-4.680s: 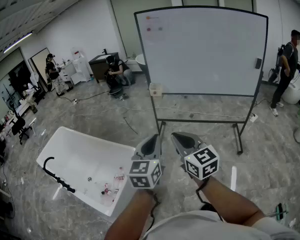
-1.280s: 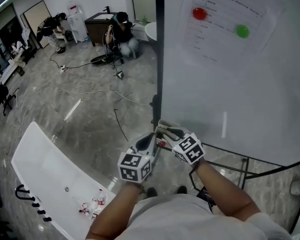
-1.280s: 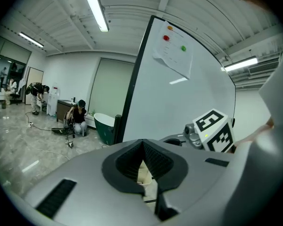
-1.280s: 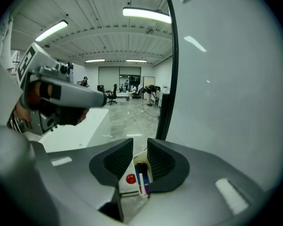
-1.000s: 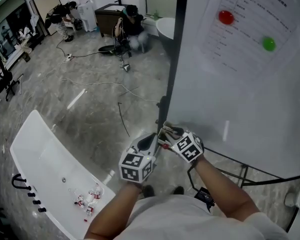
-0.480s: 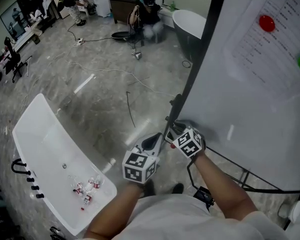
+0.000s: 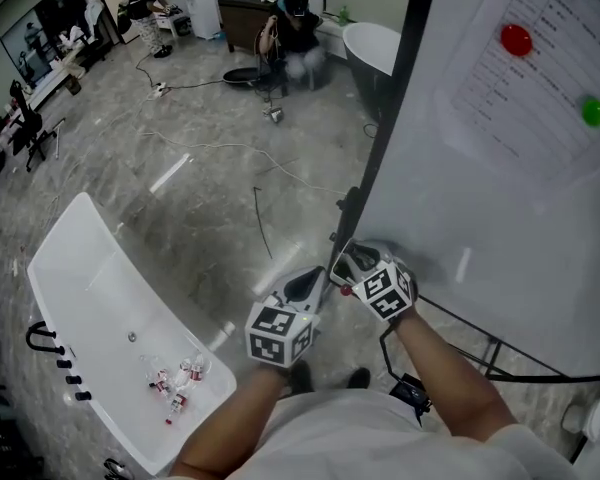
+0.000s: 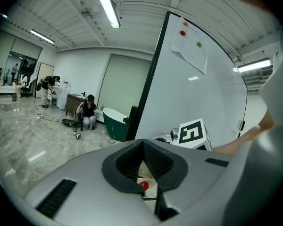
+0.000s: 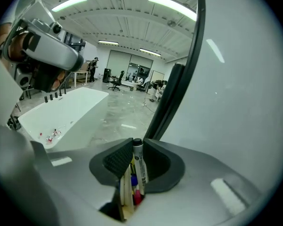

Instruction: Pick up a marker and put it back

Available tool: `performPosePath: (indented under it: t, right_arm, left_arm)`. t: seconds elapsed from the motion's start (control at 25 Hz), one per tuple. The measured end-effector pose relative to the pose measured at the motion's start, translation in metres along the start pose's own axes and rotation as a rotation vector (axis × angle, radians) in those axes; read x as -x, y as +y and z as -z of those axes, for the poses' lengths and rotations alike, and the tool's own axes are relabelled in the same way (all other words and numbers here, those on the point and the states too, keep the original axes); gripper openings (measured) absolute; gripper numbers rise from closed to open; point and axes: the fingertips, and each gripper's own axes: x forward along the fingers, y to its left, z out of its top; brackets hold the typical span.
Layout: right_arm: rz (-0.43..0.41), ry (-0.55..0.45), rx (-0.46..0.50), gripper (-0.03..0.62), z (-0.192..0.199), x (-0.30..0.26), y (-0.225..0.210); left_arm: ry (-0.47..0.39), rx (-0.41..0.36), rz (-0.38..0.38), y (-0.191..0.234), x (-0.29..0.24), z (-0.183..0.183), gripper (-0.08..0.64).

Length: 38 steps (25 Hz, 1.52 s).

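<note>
A white marker with a black cap (image 9: 137,164) stands upright between my right gripper's (image 9: 134,160) pads, and the jaws are shut on it. Below it, several more markers with red and blue ends (image 9: 136,192) stand in a small holder. In the head view my right gripper (image 7: 346,266) is over that holder at the lower left edge of the whiteboard (image 7: 500,188). My left gripper (image 7: 306,286) hovers just left of it, jaws shut and holding nothing. Through its jaws (image 8: 146,169) I see a red marker cap (image 8: 143,185) and the right gripper's cube (image 8: 193,133).
The whiteboard's black frame post (image 7: 385,138) runs right beside both grippers. A sheet with red and green magnets (image 7: 540,58) hangs on the board. A white bathtub (image 7: 70,308) with small bottles lies on the floor at left. Cables (image 7: 265,168) and people (image 7: 290,23) are farther back.
Since the earliest frame I have come close to the whiteboard's left edge. Over the last second both grippers stayed at the marker holder; the right one shifted slightly down and right.
</note>
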Motion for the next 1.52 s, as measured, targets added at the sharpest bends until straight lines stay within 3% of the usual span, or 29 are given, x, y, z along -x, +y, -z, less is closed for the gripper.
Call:
performPosePath:
  t: [0.36,0.72,1.16,1.52]
  right_arm:
    - [0.065,-0.242,-0.215,0.064,-0.029,0.077,-0.034]
    - [0.139,-0.433,-0.396,0.064,-0.067,0.163,-0.07]
    - [0.174,-0.519,-0.401,0.064,-0.098,0.201,-0.083]
    - [0.171,-0.529,-0.403,0.064,-0.102,0.202,-0.086]
  left_arm:
    - [-0.026,-0.036,0.092,-0.048,-0.006,-0.018,0.002]
    - [-0.128,-0.138,0.14,-0.084,-0.025,-0.071,0.002]
    - [-0.216,-0.182,0.16,-0.099,-0.035,-0.113,0.002]
    - [-0.238,-0.167,0.176,-0.102,-0.036,-0.12,0.002]
